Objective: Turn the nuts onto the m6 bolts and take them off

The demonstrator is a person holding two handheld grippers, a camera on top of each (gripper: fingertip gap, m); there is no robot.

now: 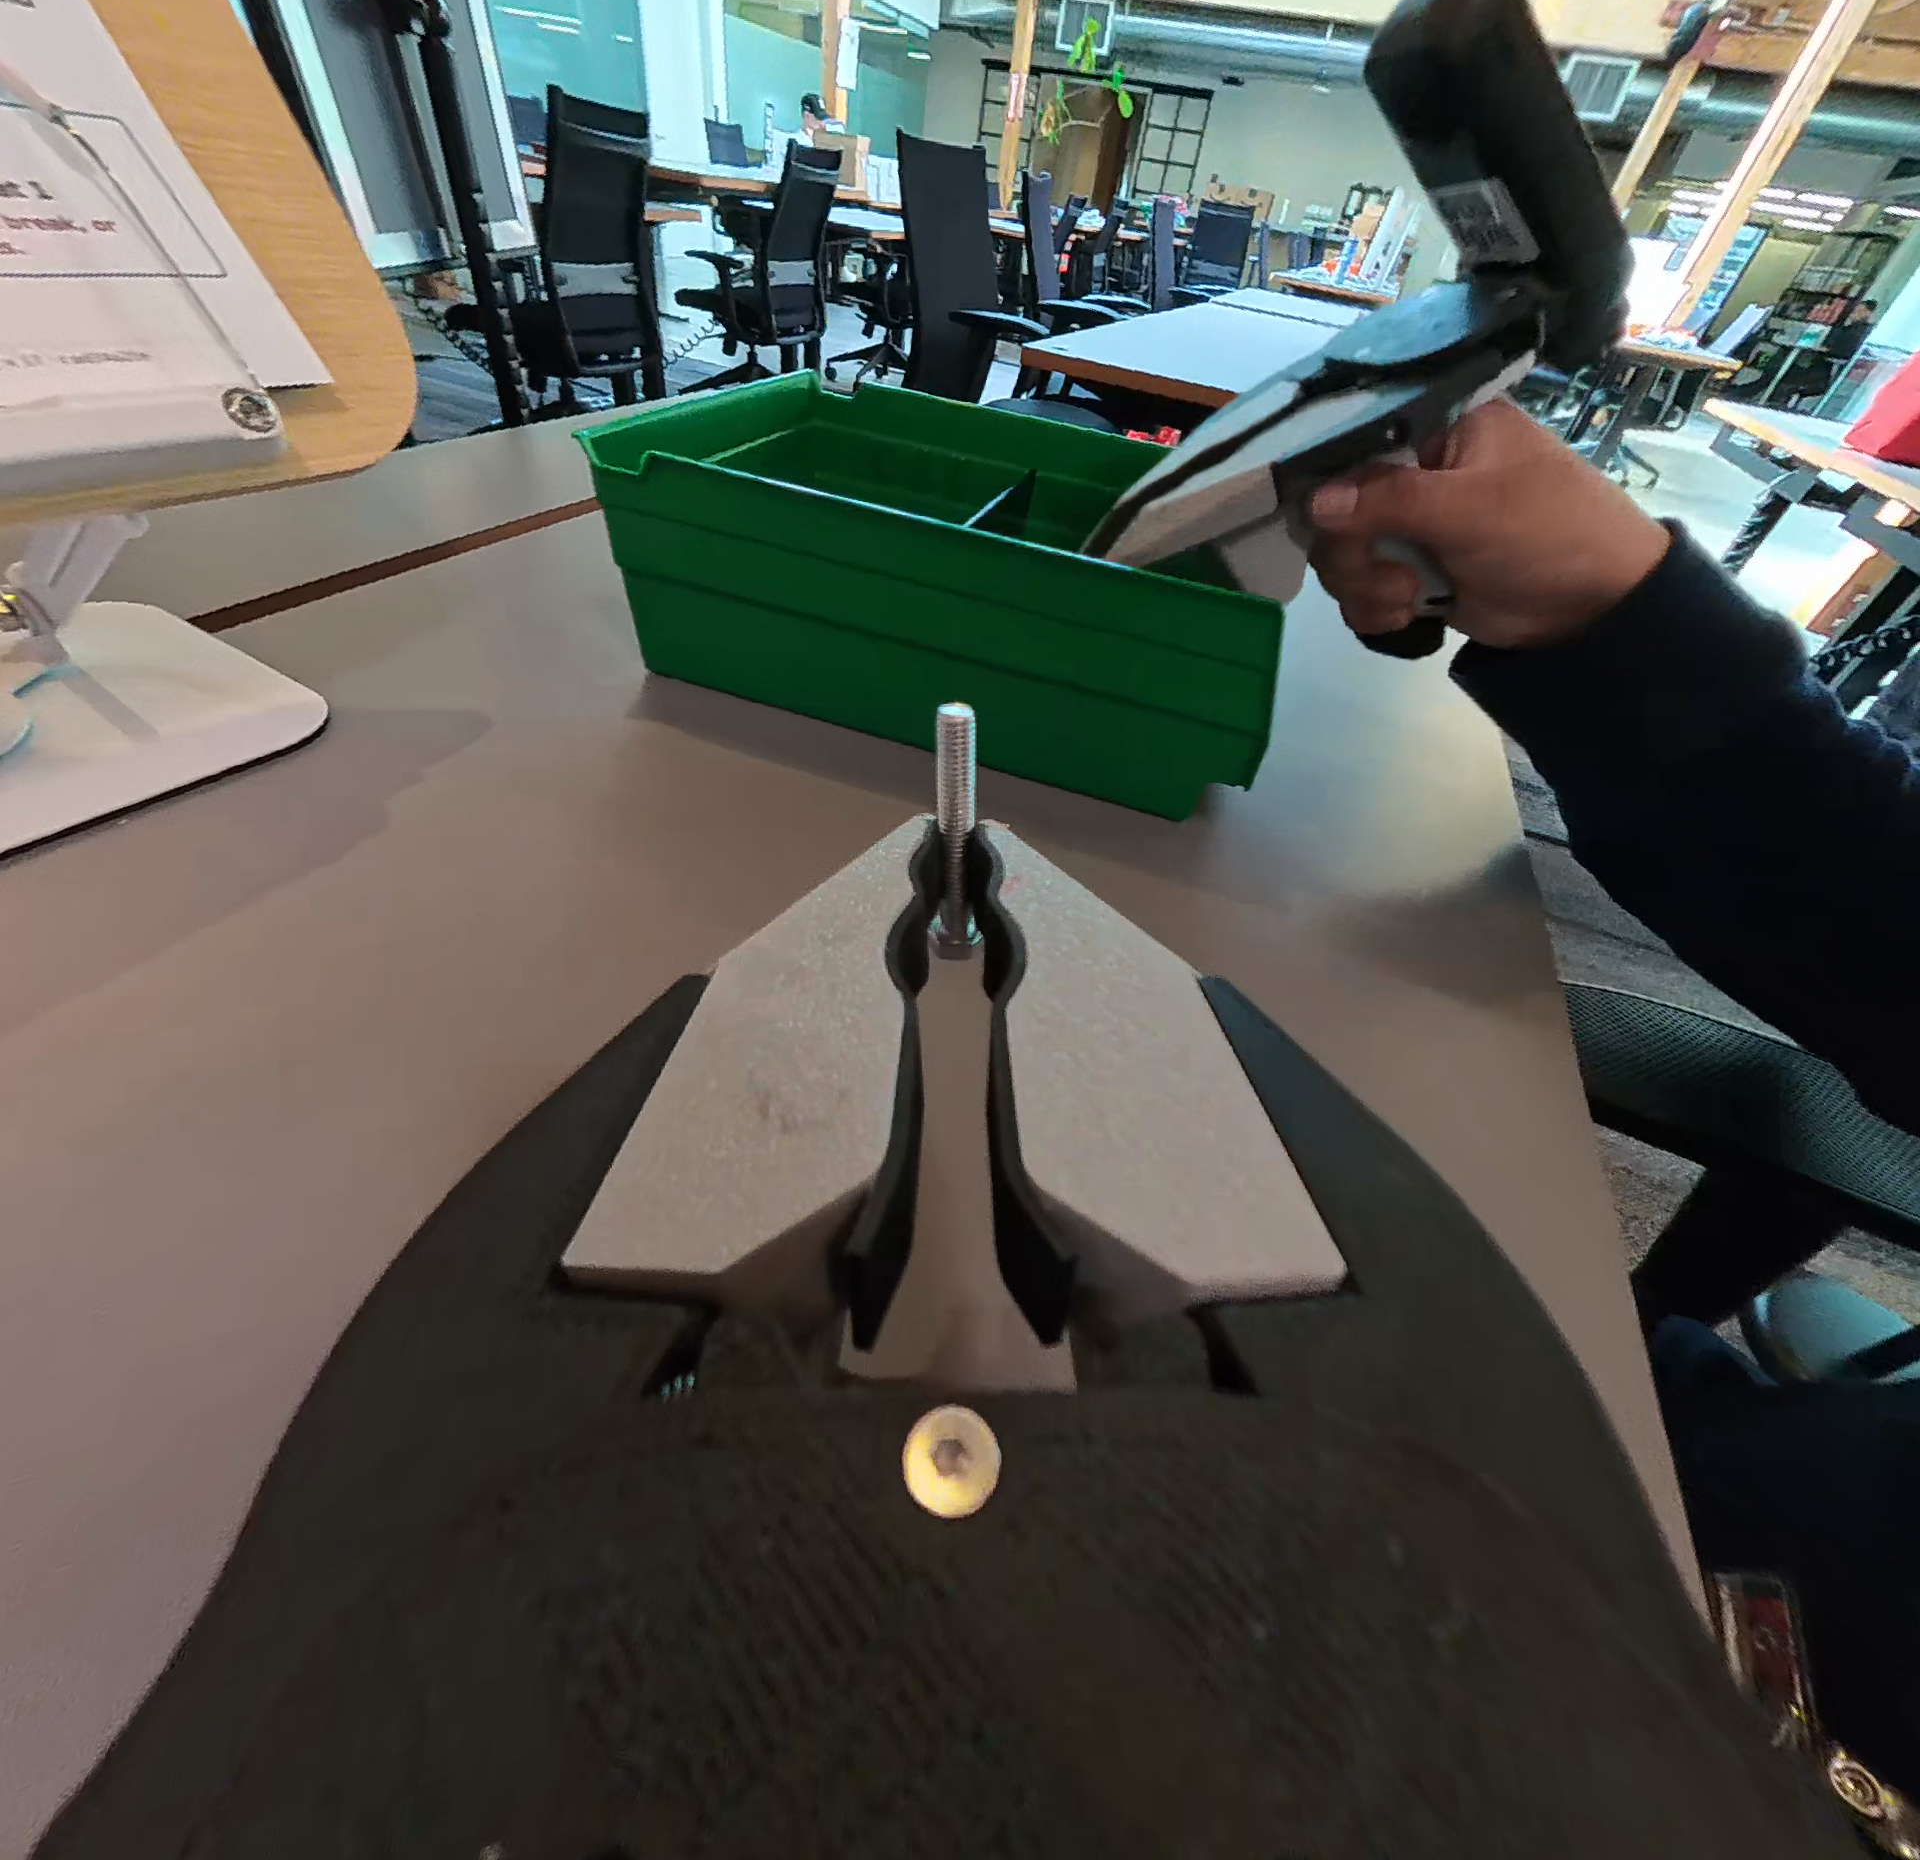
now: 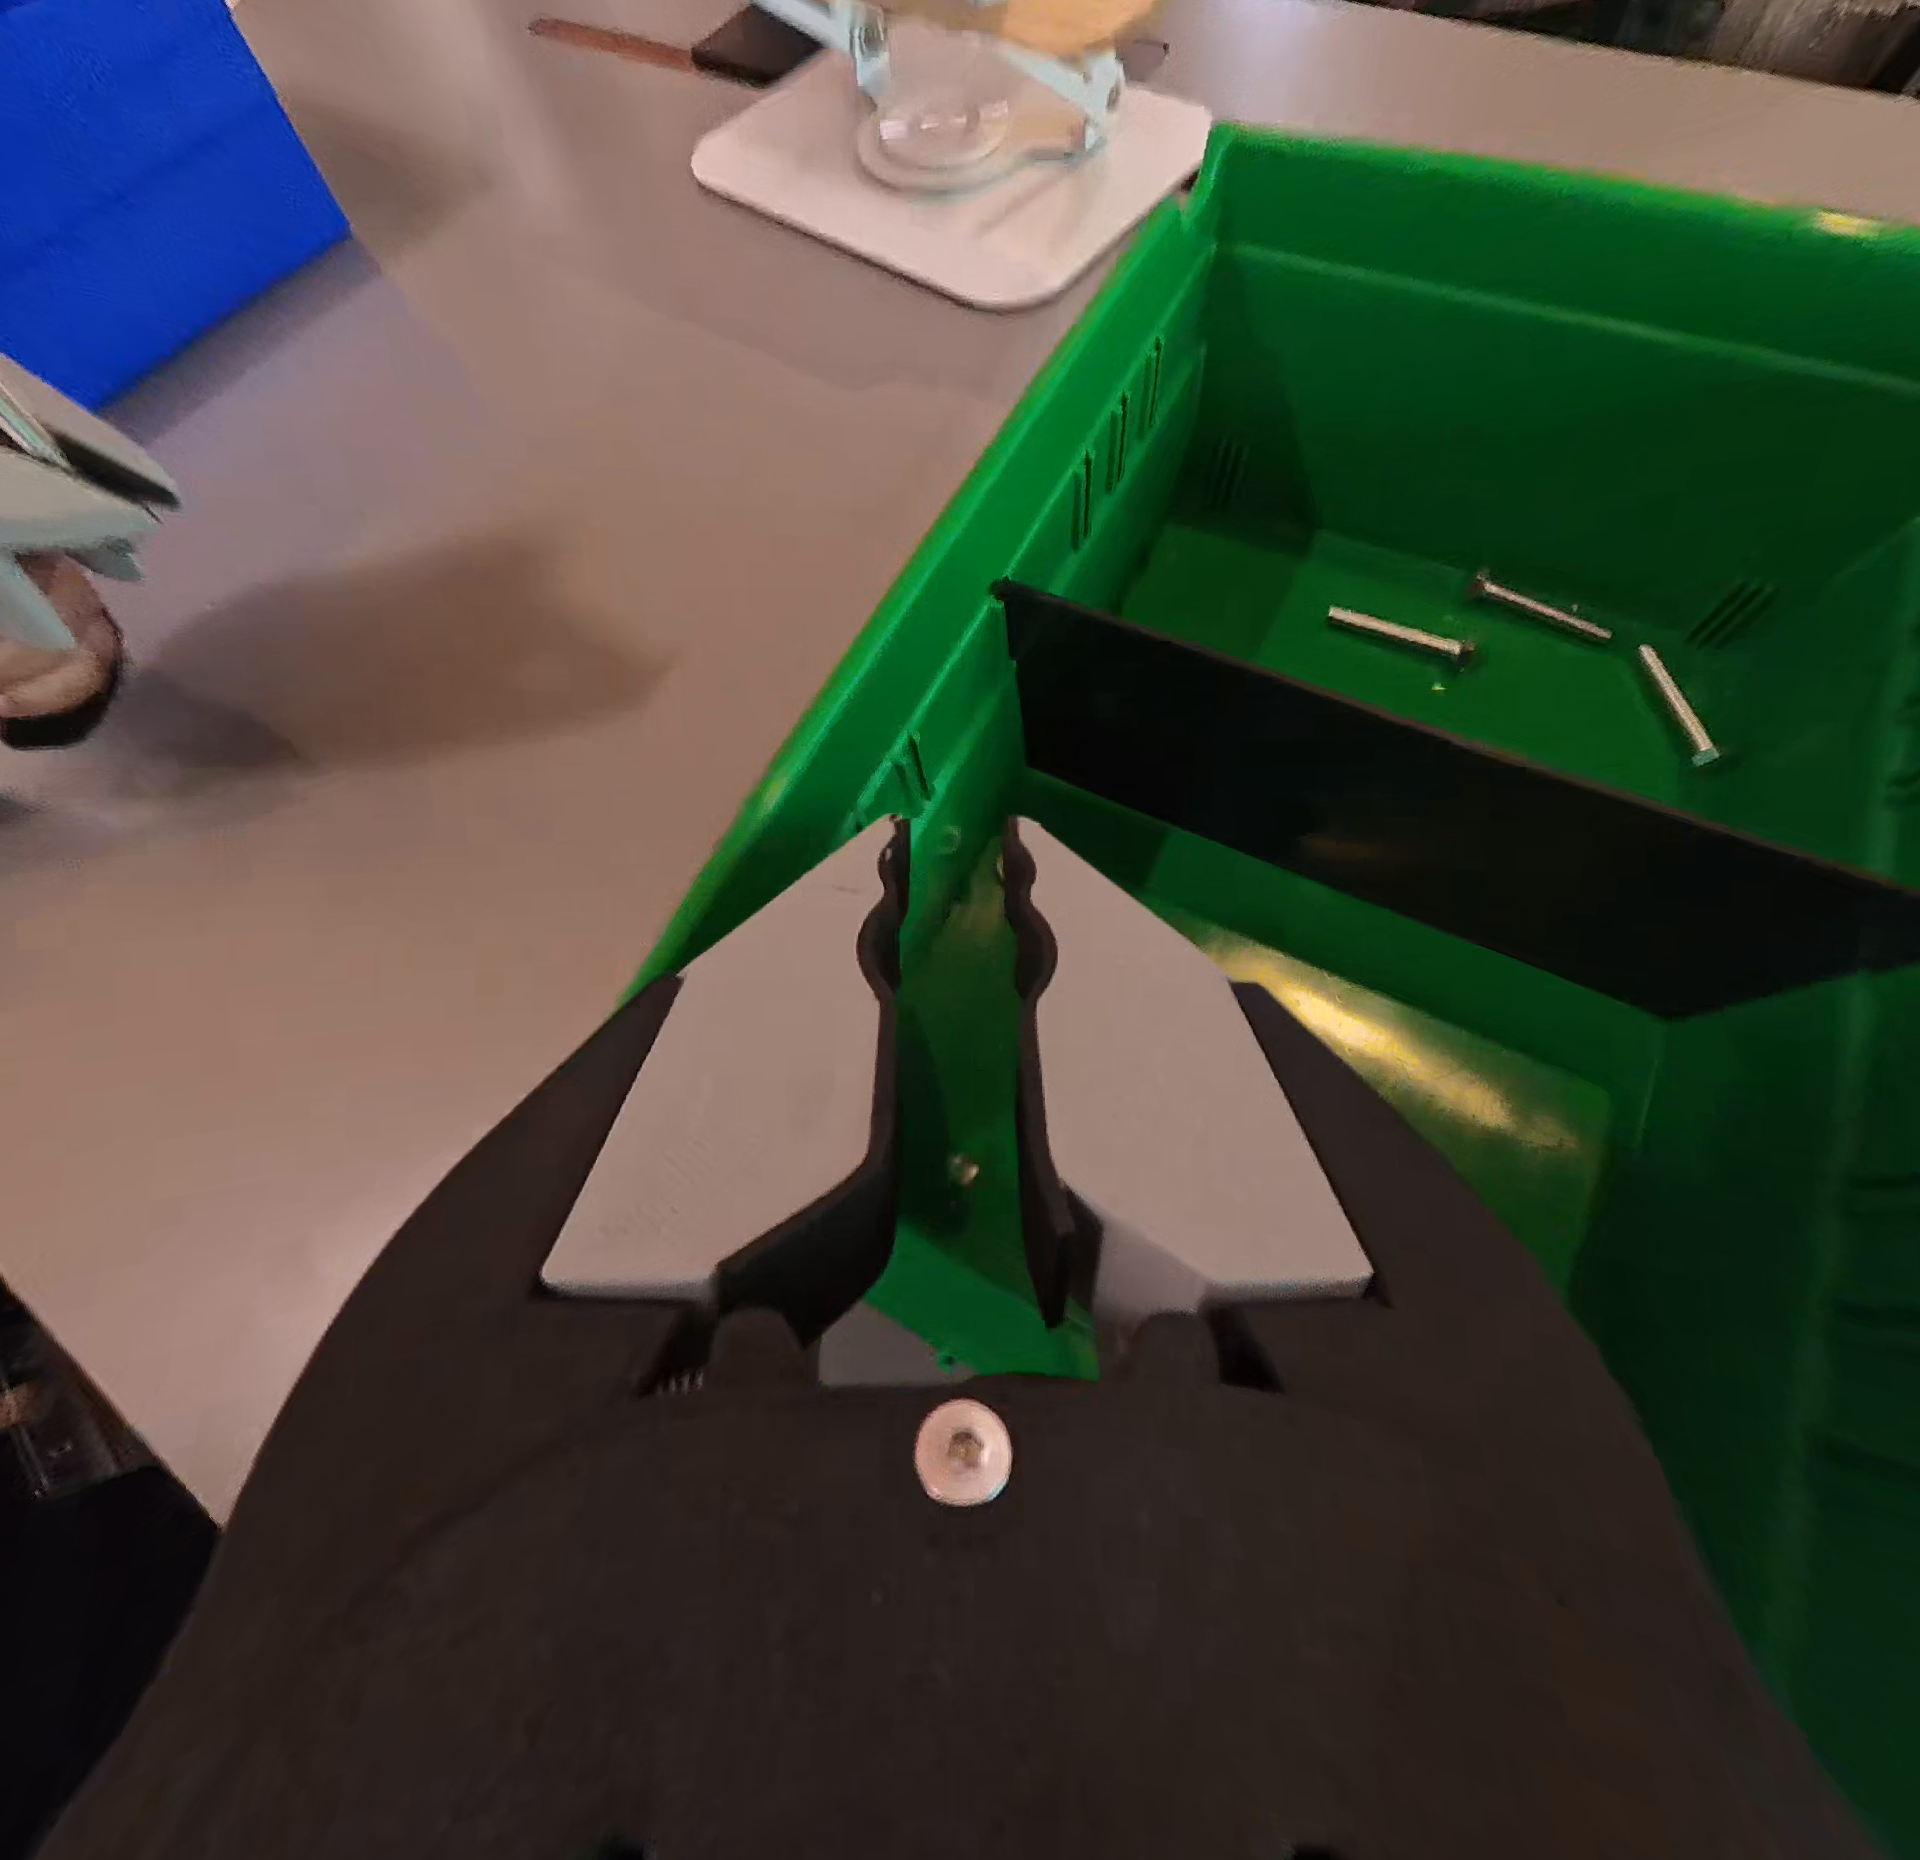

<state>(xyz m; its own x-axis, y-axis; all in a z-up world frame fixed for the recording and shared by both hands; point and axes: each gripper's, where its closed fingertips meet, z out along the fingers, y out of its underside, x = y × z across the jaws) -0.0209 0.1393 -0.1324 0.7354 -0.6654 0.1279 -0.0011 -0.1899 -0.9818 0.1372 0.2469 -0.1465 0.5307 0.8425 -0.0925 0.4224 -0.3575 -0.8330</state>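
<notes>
My left gripper (image 1: 954, 854) is shut on a silver M6 bolt (image 1: 954, 771), which sticks out past the fingertips above the grey table; its head sits between the pads. No nut shows on its thread. My right gripper (image 2: 956, 844) is open and empty, reaching down into the near compartment of the green bin (image 2: 1039, 563). A small nut (image 2: 964, 1169) lies on the bin floor between its fingers. Three loose bolts (image 2: 1397, 634) lie in the far compartment, behind a black divider (image 2: 1455, 802). In the left wrist view, the right gripper (image 1: 1143, 522) dips into the green bin (image 1: 935, 667).
A white stand (image 1: 135, 709) with a sign board is at the left of the table, also in the right wrist view (image 2: 987, 200). A blue bin (image 2: 125, 148) stands farther left. A hand (image 1: 1455, 543) holds the right gripper. Office chairs stand beyond the table. Some 20 cm of space lies between my two pairs of fingers.
</notes>
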